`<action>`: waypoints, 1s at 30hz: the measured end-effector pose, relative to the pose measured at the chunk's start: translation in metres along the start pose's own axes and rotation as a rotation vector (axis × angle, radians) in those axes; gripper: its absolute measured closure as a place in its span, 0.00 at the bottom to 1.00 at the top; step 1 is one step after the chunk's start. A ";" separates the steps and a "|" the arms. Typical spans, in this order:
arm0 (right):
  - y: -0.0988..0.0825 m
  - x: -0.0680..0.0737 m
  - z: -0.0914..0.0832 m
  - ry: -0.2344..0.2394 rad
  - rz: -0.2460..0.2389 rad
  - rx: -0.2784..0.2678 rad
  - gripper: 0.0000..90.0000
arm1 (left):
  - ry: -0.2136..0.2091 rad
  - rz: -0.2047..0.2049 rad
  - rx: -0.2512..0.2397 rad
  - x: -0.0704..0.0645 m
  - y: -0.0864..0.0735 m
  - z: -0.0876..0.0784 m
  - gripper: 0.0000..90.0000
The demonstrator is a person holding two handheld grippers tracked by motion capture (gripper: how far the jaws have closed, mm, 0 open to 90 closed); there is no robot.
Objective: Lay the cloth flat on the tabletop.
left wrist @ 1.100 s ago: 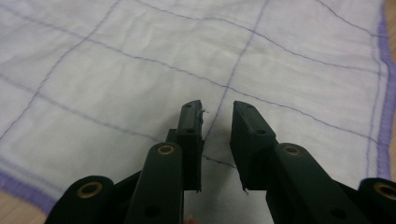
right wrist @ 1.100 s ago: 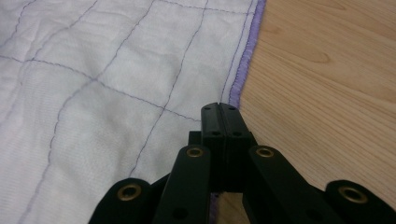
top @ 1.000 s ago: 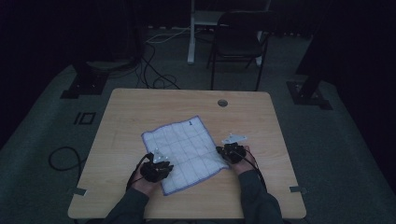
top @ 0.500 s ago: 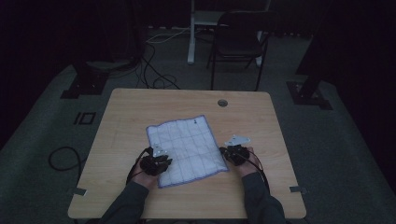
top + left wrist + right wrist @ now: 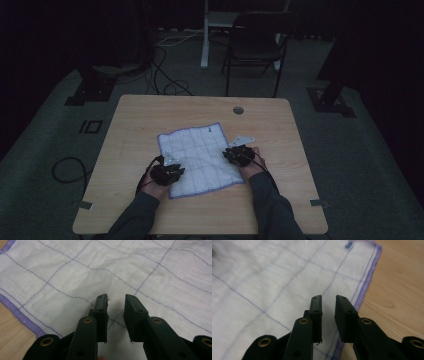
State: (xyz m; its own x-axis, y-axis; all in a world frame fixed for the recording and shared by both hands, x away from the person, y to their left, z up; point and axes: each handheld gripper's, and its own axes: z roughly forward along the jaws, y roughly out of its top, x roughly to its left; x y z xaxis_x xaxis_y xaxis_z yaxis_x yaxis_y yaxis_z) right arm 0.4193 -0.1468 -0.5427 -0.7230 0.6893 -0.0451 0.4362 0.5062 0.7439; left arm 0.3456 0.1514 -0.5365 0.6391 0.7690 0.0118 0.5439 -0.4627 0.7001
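Observation:
A white cloth (image 5: pixel 200 157) with a purple hem and thin purple grid lines lies spread flat on the wooden table (image 5: pixel 150 115). My left gripper (image 5: pixel 167 172) rests over the cloth's near left part. In the left gripper view, my left gripper (image 5: pixel 116 298) stands open a little, with bare cloth (image 5: pixel 75 272) below and nothing between the jaws. My right gripper (image 5: pixel 239 155) is at the cloth's right edge. Its jaws have just been opening, and in the right gripper view my right gripper (image 5: pixel 328 298) is open just inside the purple hem (image 5: pixel 365 287), gripping nothing.
A round cable hole (image 5: pixel 238 110) sits near the table's far edge. Beyond the table stand a dark chair (image 5: pixel 255 45) and a white post (image 5: pixel 205 35), with cables on the floor. Bare wood (image 5: pixel 402 285) lies right of the cloth.
The cloth has turned and settled flatter and squarer on the table. My right gripper has shifted left onto the cloth's right edge and opened. The left gripper has barely moved.

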 end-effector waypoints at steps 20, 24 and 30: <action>-0.020 -0.004 -0.032 -0.011 -0.020 0.078 0.86 | -0.026 0.014 -0.001 -0.012 0.009 0.009 0.71; -0.024 -0.002 -0.036 -0.005 -0.017 0.072 0.86 | -0.029 0.015 0.002 -0.013 0.008 0.008 0.71; -0.033 0.000 -0.043 -0.001 0.010 0.053 0.85 | -0.039 0.020 -0.001 -0.016 0.009 0.009 0.70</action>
State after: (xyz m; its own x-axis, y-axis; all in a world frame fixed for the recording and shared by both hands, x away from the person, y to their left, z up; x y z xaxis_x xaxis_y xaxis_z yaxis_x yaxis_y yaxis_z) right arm 0.3820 -0.1861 -0.5388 -0.7181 0.6948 -0.0389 0.4711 0.5266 0.7076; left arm 0.3454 0.1314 -0.5366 0.6703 0.7421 -0.0019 0.5302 -0.4772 0.7008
